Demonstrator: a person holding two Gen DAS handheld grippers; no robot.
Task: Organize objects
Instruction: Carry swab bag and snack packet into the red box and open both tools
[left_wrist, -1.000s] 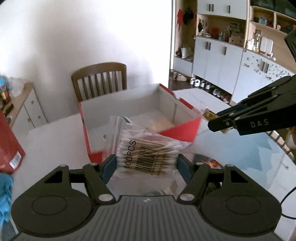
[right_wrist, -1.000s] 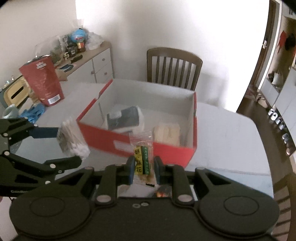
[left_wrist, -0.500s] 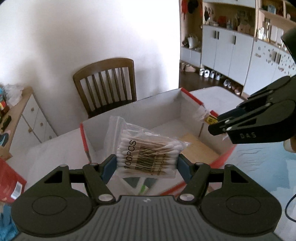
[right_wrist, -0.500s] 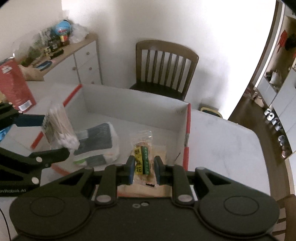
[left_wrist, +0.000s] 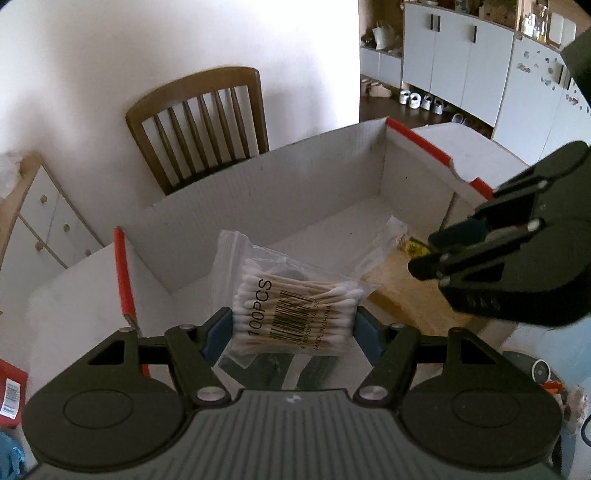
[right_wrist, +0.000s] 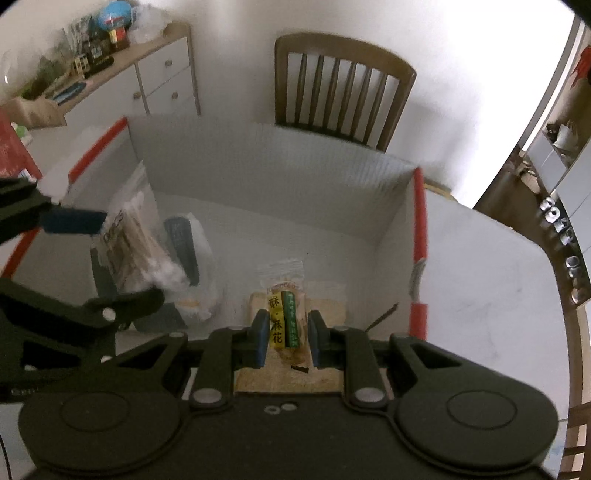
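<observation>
A bag of cotton swabs (left_wrist: 295, 312) is clamped crosswise between the blue pads of the left gripper (left_wrist: 293, 328), and a small snack packet (right_wrist: 286, 317) with yellow and green print is pinched in the narrow gap of the right gripper (right_wrist: 286, 334). Both are held over the open interior of the red-edged cardboard box (right_wrist: 418, 229), the swabs toward nine o'clock of the box in the right wrist view, the snack toward six o'clock.

The step in hand is judged to be the placing of both items in the box. It would be done well if each packet were lowered close to the floor before release, so that nothing bounces or slides. The swabs are best set on bare floor beside the dark item in clear wrap (right_wrist: 186, 251) that already lies there, not on top of it. The snack is best laid flat on or next to the tan pad (right_wrist: 325, 302) below it. The two grippers are near each other, so the jaws should be spread with care to avoid a knock.

How far either packet hangs above the floor cannot be told. The box's near wall is hidden behind both gripper bodies. The dark wrapped item cannot be identified, and the shelf clutter at eleven o'clock is blurred. The wooden chair (left_wrist: 199, 122) stands behind the box at twelve o'clock.
</observation>
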